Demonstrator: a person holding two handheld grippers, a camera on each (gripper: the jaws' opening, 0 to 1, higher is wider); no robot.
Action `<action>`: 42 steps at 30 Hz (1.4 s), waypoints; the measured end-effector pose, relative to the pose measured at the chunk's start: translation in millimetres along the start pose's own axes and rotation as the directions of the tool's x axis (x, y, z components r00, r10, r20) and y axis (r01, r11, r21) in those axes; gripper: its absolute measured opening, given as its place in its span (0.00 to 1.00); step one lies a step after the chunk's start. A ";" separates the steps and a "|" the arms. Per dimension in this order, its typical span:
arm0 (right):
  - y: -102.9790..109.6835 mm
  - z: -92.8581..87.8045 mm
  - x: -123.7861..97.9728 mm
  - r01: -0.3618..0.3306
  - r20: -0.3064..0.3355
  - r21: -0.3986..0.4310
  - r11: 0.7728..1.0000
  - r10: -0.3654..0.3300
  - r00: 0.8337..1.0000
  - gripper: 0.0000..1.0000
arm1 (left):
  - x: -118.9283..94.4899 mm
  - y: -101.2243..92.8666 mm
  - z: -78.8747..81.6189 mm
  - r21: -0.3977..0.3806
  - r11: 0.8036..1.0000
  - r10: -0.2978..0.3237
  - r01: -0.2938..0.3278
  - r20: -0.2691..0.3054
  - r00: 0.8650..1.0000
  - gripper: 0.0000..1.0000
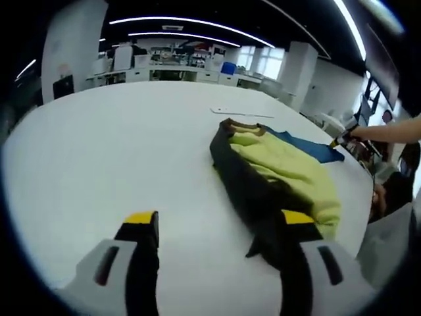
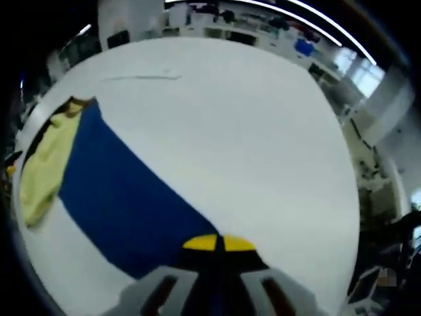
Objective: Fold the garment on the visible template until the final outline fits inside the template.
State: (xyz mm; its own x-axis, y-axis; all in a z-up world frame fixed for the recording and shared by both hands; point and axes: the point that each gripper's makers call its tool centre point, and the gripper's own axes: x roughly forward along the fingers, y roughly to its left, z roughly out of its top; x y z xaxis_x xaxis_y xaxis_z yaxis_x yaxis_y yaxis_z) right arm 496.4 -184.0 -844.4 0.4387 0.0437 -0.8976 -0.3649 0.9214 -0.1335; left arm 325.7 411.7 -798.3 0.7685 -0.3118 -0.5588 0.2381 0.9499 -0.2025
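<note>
In the left gripper view the left gripper [image 1: 220, 227] hangs with its yellow-tipped jaws spread wide over the white table [image 1: 112, 145], the right jaw overlapping the near end of the garment [image 1: 276, 174]. That view shows the garment bunched, yellow-green over a dark layer, its long axis running from the near jaw away to a collar at the far end. The right gripper [image 2: 219, 243] has its jaws pressed together on the garment's blue layer [image 2: 118, 191]. The right gripper view shows this blue panel pulled flat, stretching far-left toward the yellow part.
</note>
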 end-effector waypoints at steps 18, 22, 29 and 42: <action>-6.0 0.9 0.4 0.034 0.010 0.023 0.999 -0.034 0.999 0.08 | -6.3 3.6 -3.3 -0.017 1.000 0.009 -0.009 0.004 1.000 0.71; 1.0 3.7 -4.3 -0.015 0.051 0.023 1.000 0.014 0.999 0.30 | -6.9 1.9 -3.6 -0.019 1.000 0.002 -0.002 0.007 1.000 0.71; 27.3 29.5 -30.2 -0.160 0.291 0.042 0.986 0.142 0.946 0.68 | -6.6 -1.7 -4.3 -0.022 1.000 -0.009 0.010 0.011 1.000 0.71; 76.6 36.2 -90.3 -0.248 0.459 -0.067 0.966 0.250 0.853 0.99 | -6.6 -13.6 -4.3 -0.003 0.999 -0.048 0.048 0.012 0.999 0.70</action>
State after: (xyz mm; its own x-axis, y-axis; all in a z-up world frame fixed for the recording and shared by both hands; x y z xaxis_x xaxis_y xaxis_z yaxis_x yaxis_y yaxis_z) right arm 458.6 -103.4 -758.4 0.6592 0.4452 -0.6060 -0.5166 0.8537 0.0652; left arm 314.8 400.8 -795.3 0.7633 -0.3567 -0.5386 0.2728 0.9337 -0.2317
